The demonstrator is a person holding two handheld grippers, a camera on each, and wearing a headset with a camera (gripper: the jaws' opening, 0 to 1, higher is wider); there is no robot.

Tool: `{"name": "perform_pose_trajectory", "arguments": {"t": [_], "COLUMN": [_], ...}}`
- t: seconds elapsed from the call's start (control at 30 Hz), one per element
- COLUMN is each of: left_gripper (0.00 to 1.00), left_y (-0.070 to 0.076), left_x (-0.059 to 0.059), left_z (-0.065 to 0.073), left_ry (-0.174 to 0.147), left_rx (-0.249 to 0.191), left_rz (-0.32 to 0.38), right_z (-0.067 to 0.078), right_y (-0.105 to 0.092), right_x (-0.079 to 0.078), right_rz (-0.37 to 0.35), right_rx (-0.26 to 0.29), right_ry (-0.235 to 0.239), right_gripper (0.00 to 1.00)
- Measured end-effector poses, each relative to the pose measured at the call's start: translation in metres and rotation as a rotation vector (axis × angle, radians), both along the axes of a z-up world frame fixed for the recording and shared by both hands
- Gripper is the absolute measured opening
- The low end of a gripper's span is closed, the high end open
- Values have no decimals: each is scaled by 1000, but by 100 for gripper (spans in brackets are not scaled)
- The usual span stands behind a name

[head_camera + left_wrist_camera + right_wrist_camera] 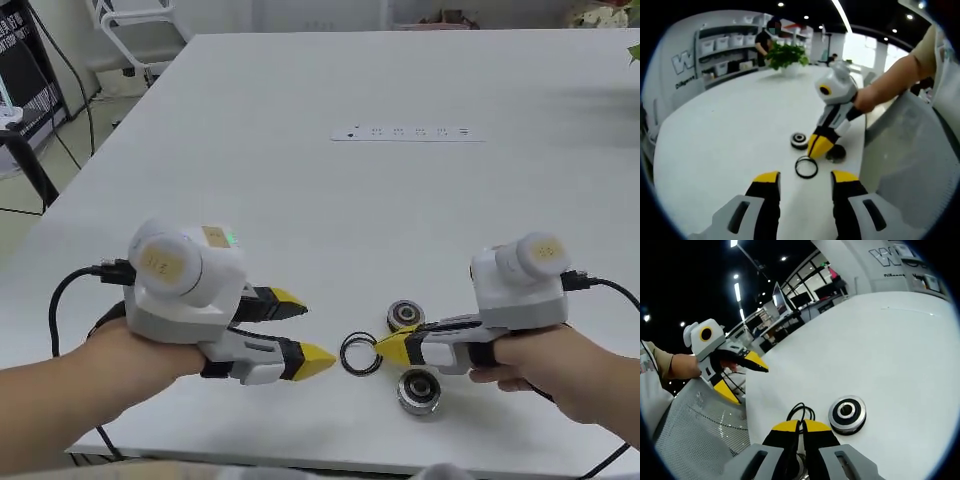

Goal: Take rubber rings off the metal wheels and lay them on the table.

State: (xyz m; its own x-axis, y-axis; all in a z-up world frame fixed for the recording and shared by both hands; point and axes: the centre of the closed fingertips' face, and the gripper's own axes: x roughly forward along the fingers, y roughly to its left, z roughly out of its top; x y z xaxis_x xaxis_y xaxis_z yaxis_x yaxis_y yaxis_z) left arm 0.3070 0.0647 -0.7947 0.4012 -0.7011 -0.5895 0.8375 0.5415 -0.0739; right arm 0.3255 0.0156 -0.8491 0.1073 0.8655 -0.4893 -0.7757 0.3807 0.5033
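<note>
A black rubber ring (358, 353) sits just above the white table (300, 180), pinched at its edge by my right gripper (385, 348), which is shut on it. In the right gripper view the ring (800, 412) sticks out past the closed yellow tips (801, 427). One metal wheel (405, 315) lies just beyond that gripper and another (418, 390) lies under it, nearer me. My left gripper (310, 330) is open, a short way left of the ring, its jaws pointing at it. In the left gripper view the ring (806, 167) lies ahead of the spread jaws.
A white power strip (408, 133) lies further back on the table. The table's near edge (300, 462) runs close under both hands. Cables trail from both grippers. A potted plant (786, 55) stands at the far end, and a mesh chair (695, 430) is beside the table.
</note>
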Motion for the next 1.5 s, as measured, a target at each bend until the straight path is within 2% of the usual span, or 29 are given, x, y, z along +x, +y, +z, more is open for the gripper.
{"name": "perform_pose_trajectory", "arguments": {"t": [0.4,0.7,1.13,1.5], "left_gripper": [41,41,41,41], "left_y": [-1,-1,0,-1], "left_x": [0,0,2,12], "left_z": [-3,-3,1,6], "left_ry": [7,9,1,-4], "left_rx": [7,11,17,13], "left_rz": [-4,-6,-2,6], "right_z": [-4,-2,20,30], "right_y": [-4,-5,-15,-33], "right_x": [0,2,10,21], "right_rz": [9,5,-34,-73], "right_rx": [-25,-21,26,34], "right_ry": [-15,-19,-49,-91], "right_gripper": [3,6,10,13]}}
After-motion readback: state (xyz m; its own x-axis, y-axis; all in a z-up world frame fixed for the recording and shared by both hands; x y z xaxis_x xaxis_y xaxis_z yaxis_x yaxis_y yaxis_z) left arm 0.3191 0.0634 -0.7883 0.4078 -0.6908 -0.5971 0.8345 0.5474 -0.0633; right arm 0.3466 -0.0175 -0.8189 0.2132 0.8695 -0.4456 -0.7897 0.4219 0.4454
